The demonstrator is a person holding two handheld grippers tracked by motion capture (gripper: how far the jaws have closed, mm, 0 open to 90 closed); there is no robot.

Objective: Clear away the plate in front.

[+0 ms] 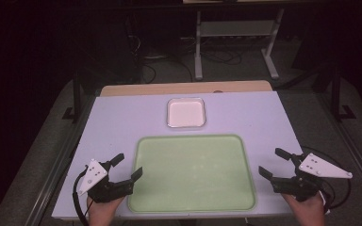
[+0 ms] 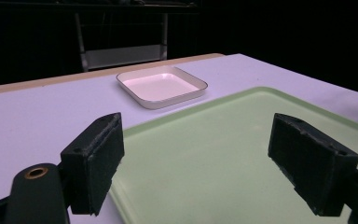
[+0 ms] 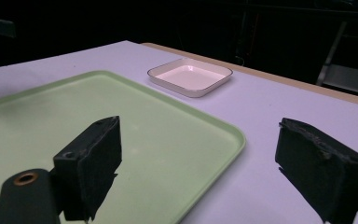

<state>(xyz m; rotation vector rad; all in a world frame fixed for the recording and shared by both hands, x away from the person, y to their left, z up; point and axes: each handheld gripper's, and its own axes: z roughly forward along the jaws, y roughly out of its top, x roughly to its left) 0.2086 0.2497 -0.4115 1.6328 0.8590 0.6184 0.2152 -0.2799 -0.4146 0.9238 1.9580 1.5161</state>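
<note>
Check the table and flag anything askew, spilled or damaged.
Nothing stands out. The green tray lies flat and square to the table, the white dish sits upright and empty behind it, and no spill or damage shows.

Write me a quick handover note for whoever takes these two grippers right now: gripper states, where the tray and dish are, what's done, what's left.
Left gripper: open, holding nothing, at the green tray's near left edge.
Right gripper: open, holding nothing, over the table just right of the tray.
Green tray: flat at the table's near middle, nothing on it.
White dish: square, just beyond the tray, apart from it, nothing in it.
Done: nothing that can be seen; neither thing is gripped.
Left: seemingly all of it, most likely starting with the tray, which is nearest both grippers.
</note>
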